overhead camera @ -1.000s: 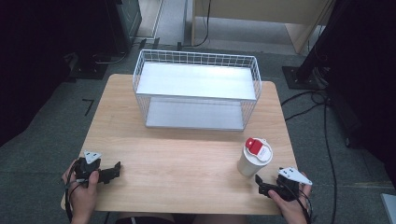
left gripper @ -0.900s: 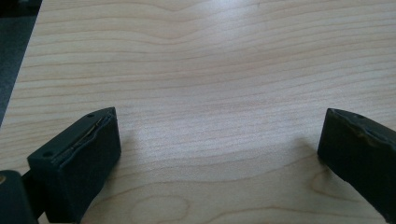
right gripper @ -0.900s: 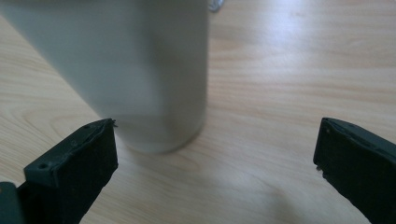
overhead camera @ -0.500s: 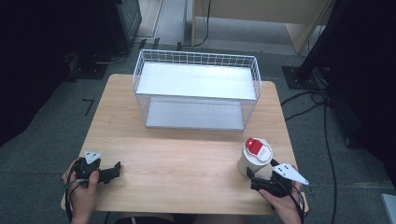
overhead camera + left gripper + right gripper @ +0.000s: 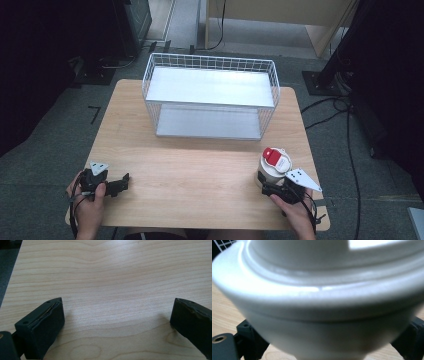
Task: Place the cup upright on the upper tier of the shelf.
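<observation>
Near right corner of wooden table (image 5: 200, 170): white cup (image 5: 271, 170) with red-and-white lid, upright, standing on the wood close to the right edge. Right gripper (image 5: 270, 189) brought up against its near side; in right gripper view, cup wall (image 5: 317, 315) sits between the two black jaws, one at each lower corner, spread wide and flanking the cup. Contact with the wall not confirmed; read as unclenched, poised to close, not yet grasping.

Near left of table: left gripper (image 5: 121, 183), resting low over bare wood, well apart from the cup. Left gripper view: jaws parked far apart with nothing but wood grain (image 5: 112, 290) between them. Released, idle.

Risks, as judged:
- Tall, light cup, approached low on its body; uneven closing likely to tip or push it toward the right edge.
- Tapered wall; a hold too low may slip upward once lifted.
- Hard squeeze may buckle the wall or pop the lid.

Far centre of table: white wire basket (image 5: 210, 97) with two tiers, both shelves bare.

Surface: pale wood-grain top, rounded corners, otherwise uncluttered.

Room: grey carpeted floor, black cables (image 5: 345, 125) trailing at right, dark equipment stands left and right, light wooden furniture at far side.
</observation>
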`<state>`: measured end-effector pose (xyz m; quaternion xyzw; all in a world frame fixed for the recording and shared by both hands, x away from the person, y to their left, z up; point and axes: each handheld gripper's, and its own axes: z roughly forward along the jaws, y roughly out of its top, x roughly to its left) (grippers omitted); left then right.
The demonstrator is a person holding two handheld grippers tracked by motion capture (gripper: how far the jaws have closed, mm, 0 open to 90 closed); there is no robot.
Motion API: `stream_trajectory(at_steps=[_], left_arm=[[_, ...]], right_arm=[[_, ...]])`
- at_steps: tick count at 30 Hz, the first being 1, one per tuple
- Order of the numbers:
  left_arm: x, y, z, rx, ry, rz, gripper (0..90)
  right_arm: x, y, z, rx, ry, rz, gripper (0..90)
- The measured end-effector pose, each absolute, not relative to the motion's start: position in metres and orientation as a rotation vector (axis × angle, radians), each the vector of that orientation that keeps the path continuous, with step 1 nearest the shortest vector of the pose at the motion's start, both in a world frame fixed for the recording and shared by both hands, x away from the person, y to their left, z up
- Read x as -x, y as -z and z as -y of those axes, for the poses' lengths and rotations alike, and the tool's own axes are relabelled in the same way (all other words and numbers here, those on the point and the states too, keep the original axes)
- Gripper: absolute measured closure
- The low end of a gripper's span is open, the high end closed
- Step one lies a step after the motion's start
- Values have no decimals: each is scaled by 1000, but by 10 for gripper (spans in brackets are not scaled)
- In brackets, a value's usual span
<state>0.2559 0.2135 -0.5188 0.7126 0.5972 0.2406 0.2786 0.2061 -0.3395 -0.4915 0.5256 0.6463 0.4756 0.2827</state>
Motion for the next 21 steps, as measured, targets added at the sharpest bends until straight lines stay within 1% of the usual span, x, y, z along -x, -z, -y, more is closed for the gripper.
stream_trajectory(at_steps=[2, 3, 13, 21], left_arm=[[-256, 519, -214, -1912, -646, -1603, 0], [-256, 519, -214, -1912, -646, -1603, 0], [-256, 519, -214, -1912, -645, -1602, 0], [-256, 519, -214, -1912, -646, -1602, 0]], right_arm=[[-206, 491, 337, -1398, -1287, -1712, 110], [-206, 491, 336, -1393, -1277, -1697, 114], [-204, 489, 328, -1420, -1245, -1628, 124], [-202, 478, 325, -1411, -1254, -1593, 125]])
